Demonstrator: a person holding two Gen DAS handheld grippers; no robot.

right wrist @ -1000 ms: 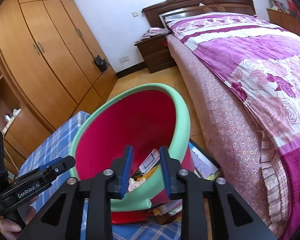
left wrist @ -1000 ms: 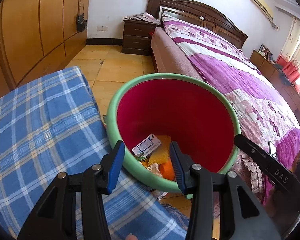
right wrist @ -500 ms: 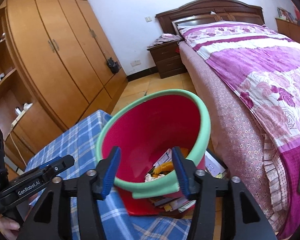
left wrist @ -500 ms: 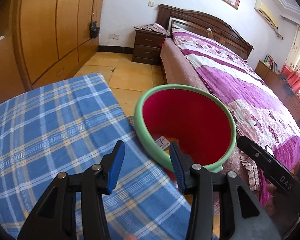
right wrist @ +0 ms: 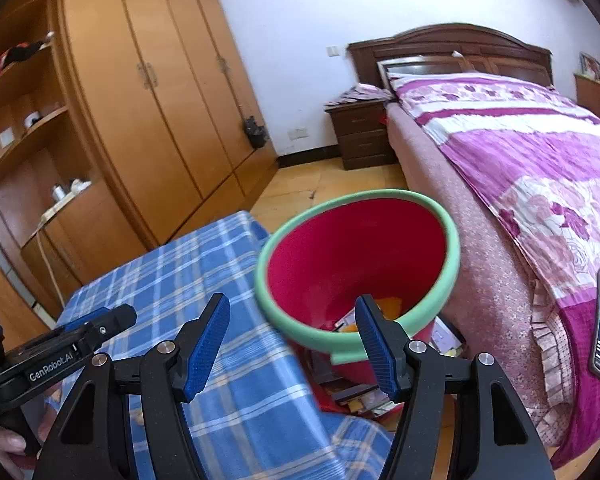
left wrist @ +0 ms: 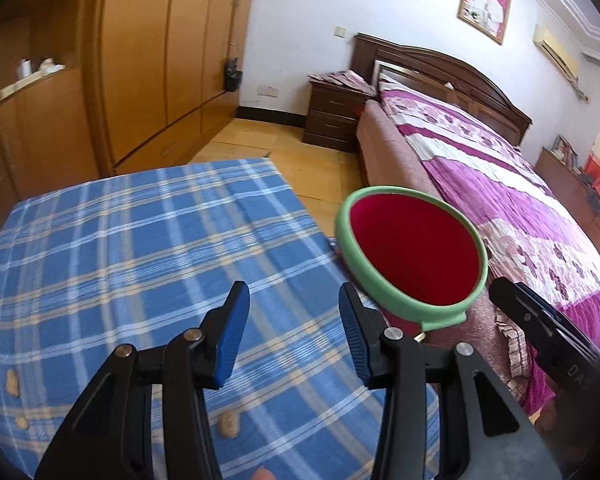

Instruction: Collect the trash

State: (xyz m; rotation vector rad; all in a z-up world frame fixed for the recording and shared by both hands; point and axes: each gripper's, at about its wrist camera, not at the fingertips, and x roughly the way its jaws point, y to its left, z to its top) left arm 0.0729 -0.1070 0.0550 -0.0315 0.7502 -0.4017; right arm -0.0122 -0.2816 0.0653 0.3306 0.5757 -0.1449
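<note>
The peanut shells [left wrist: 229, 424] still to be collected lie on the blue plaid cloth [left wrist: 140, 248], low in the left wrist view: one sits at the bottom centre, just below and between the left gripper [left wrist: 290, 334] fingers, and two more [left wrist: 11, 382] rest at the lower left edge of the frame, well off to the left of the jaws; they look small and lumpy, with no long axis I can make out; the red bin [left wrist: 414, 256] with the green rim stands past the right edge of the cloth, right of centre in that view, with paper and orange scraps showing in its bottom in the right wrist view; the left gripper's jaws stand apart with nothing between them, and the nearest shell lies back toward the camera from its tips, so I judge the left hand the nearer one and that it must pull back and dip to reach it; the right gripper [right wrist: 294, 346] points toward the bin rim [right wrist: 340, 340] at centre frame, its jaws have just been opening and are spread wide with nothing held; no shell shows in its view
</note>
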